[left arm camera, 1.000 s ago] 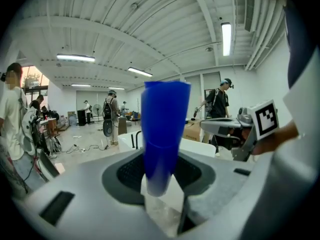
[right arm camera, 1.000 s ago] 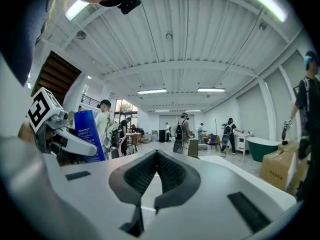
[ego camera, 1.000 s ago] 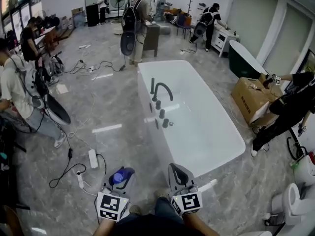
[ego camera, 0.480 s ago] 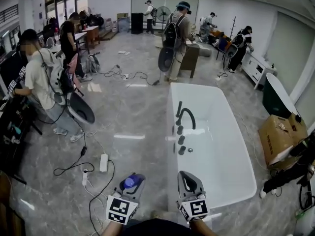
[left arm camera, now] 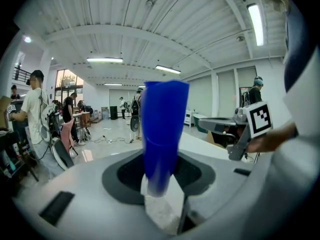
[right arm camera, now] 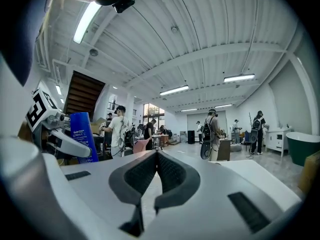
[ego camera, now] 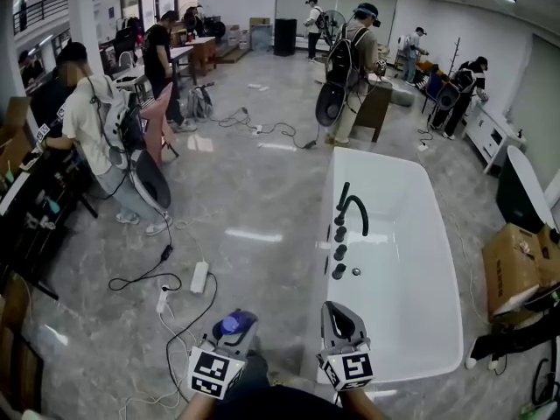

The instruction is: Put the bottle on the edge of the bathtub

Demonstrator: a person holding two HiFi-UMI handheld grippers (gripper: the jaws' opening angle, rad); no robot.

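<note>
Holding both tools low in front of my body, I point them forward and side by side, a little apart. My left gripper [ego camera: 234, 320] tips slightly downward, and my right gripper [ego camera: 338, 311] lies about level. Of my hands only the wrists show, at the bottom edge of the head view; the rest is behind the two marker cubes.

The left jaws are clamped on the tall blue plastic bottle [left arm camera: 162, 129]. It stands between them, leaning a little, with its upper part rising above the jaws. From above I see mostly its rounded blue top [ego camera: 233, 325] between the two fingers. The right jaws are together, their dark tips meet at the front and nothing is between them [right arm camera: 157, 158].

The white rectangular bathtub [ego camera: 402, 278] lies ahead of my right jaws and to the right of my left jaws. Its curved black tap [ego camera: 352, 208] stands on the long edge, well ahead of the right jaws. The bottle is to the left of this edge, above the grey floor, and it does not touch the tub.

The foot of the bottle is blurred in the left gripper view, so I cannot see where the pads press on it. The print on its label is too small to read. The near end of the tub is covered by my right gripper.
</note>
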